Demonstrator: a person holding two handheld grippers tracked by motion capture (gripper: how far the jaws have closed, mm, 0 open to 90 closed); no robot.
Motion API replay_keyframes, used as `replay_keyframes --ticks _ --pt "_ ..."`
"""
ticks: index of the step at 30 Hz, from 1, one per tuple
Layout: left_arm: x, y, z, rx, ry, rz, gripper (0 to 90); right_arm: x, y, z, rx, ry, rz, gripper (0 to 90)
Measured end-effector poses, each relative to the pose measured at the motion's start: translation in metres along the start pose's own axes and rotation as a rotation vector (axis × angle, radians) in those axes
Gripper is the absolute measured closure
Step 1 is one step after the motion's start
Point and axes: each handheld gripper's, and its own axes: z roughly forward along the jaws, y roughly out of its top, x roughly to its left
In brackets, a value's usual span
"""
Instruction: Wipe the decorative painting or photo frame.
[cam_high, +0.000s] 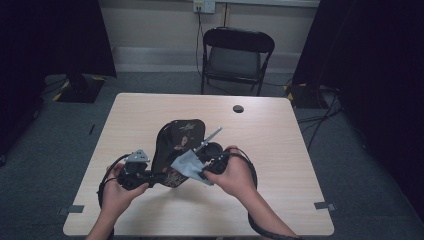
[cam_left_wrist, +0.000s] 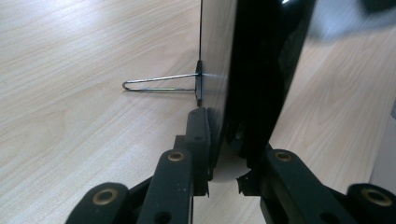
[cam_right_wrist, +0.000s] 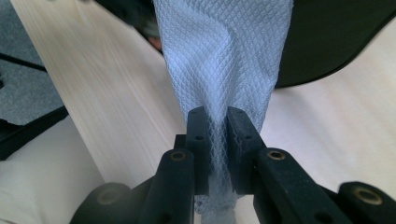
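Wiping step: left gripper (cam_high: 150, 176) clamps the glossy black floral-patterned board (cam_high: 179, 150) tilted above the pale wooden table (cam_high: 280, 150), right gripper (cam_right_wrist: 217, 122) pinches pale blue mesh cloth (cam_right_wrist: 224, 56) against it, next stroke needs steady pressure

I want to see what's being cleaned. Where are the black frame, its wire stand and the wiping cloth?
black frame (cam_high: 175, 150), high view, its patterned face.
wire stand (cam_left_wrist: 156, 84), left gripper view, the wire loop.
wiping cloth (cam_right_wrist: 224, 60), right gripper view, the cloth's meshed middle.
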Motion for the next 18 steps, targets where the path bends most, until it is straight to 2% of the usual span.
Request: replay_keyframes --ticks 1,2,3,5,9,14,18 --pt "0.000 0.000 0.000 0.002 0.002 0.004 78.3 0.000 0.004 -0.009 -0.012 -0.005 -0.001 81.1" --pt "0.000 0.000 0.000 0.002 0.002 0.004 78.2 0.000 0.004 -0.009 -0.012 -0.005 -0.001 81.1" --pt "-0.001 0.000 0.000 0.003 0.002 0.003 78.3 0.000 0.011 -0.022 -0.034 -0.006 -0.003 81.1" --pt "-0.001 0.000 0.000 0.002 0.002 0.001 78.3 0.001 0.020 -0.035 -0.048 -0.028 -0.025 81.1" --pt "-0.001 0.000 0.000 0.000 0.001 -0.001 78.3 0.008 0.037 -0.056 -0.083 -0.042 -0.050 81.0" --pt "-0.001 0.000 0.000 0.002 0.002 0.002 78.3 0.015 0.055 -0.069 -0.112 -0.058 -0.075 81.0" --pt "-0.001 0.000 0.000 0.001 0.001 0.004 78.3 0.017 0.061 -0.068 -0.109 -0.073 -0.083 81.0"
